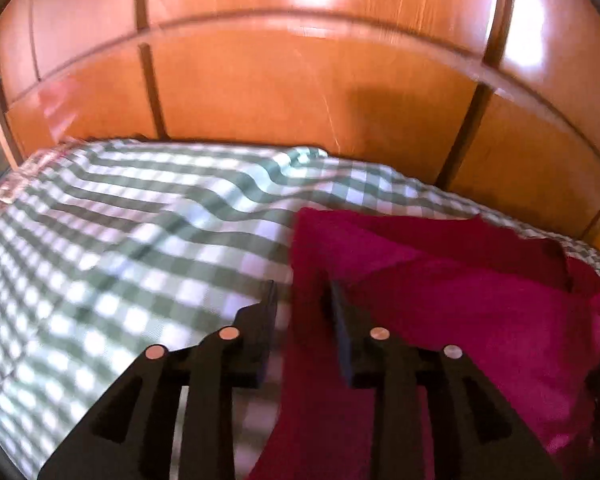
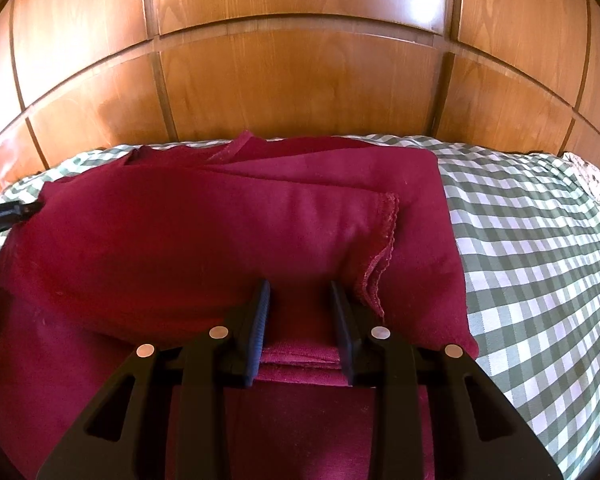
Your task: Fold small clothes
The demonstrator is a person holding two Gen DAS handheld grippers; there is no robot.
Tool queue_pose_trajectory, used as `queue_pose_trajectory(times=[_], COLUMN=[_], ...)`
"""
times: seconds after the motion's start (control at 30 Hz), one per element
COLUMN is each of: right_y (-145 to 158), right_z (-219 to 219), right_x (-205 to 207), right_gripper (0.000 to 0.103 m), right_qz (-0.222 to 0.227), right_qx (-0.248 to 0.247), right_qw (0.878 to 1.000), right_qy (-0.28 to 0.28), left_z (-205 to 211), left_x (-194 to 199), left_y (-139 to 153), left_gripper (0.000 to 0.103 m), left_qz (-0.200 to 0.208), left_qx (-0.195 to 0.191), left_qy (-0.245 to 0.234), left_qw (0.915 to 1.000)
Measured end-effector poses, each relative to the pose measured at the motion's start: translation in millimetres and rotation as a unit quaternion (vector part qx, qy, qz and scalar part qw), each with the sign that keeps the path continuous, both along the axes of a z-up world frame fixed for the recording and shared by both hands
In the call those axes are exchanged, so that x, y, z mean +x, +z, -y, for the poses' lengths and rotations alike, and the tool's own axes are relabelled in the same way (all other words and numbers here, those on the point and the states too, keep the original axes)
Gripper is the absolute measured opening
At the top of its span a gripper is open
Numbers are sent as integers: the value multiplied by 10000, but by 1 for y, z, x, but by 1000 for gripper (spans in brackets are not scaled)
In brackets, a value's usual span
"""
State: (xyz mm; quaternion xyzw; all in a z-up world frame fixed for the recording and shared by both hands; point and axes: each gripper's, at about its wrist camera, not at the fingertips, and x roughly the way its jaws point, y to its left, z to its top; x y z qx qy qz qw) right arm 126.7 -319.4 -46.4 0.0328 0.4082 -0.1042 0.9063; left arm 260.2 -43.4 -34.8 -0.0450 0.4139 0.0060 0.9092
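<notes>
A dark red garment (image 2: pixel 204 232) lies partly folded on the green-and-white checked bedcover (image 2: pixel 540 248). In the right wrist view my right gripper (image 2: pixel 300 292) is open, its jaws either side of a fold of the garment near its front edge. A stitched hem (image 2: pixel 384 248) runs just right of it. In the left wrist view the garment (image 1: pixel 460 304) lies at the right, and my left gripper (image 1: pixel 302 292) is open over its left edge, one finger over the bedcover (image 1: pixel 120 248). The left gripper's tip (image 2: pixel 8 212) shows at the far left of the right wrist view.
A wooden panelled headboard or wardrobe (image 2: pixel 300 80) stands right behind the bed. A floral fabric (image 2: pixel 596 184) lies at the bed's far right edge. Bare checked cover lies to the left of the garment in the left wrist view, which is motion-blurred.
</notes>
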Motion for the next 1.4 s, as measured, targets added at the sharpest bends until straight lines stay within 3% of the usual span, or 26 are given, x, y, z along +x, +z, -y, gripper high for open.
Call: queue_pose_trajectory(times=[0.13,0.23,0.3,0.43,0.73,0.8,0.87,0.97,1.2,1.4], right_y=[0,0,0,0,1,3,7,14,23,10], right_z=[1,0,0,0,-1,-2,-3,-8,-16,-19], right_x=[0,0,0,0,1,1,0,-6,-42,-84], right_gripper=[30,30,30,30,30,37,69,91,92,94], right_qz=[-2,-1,-6,5,-11,-48,-87,-152,-121,-532], right_qx=[-13,-22,-27,29,28,-11,-29,-27,119,186], right_qw=[10000,10000,10000,10000,10000,10000,9999,9999,9998,9984], right_qy=[1,-7,-3,-4,-17,-48,-42,-18,-103,-53], left_z=[9,25,26,21,4,-1,-7,-13,-29,-39], left_x=[-49,-64,-64,-70,-136,-150,-167,-186,-213,-228], left_y=[11,-11,-20,-2,29,30,30,27,17,1], left_gripper=[36,41,41,40,50,51,51,53,53,54], left_qz=[223,-19,-12,-1,286,267,258,231,56,-154], left_qx=[-16,341,416,290,56,3,13,-12,-58,-87], left_qy=[-504,-805,-809,-641,-585,-571,-571,-558,-527,-521], left_qw=[9985,9962,9959,9975,9979,9980,9980,9982,9986,9985])
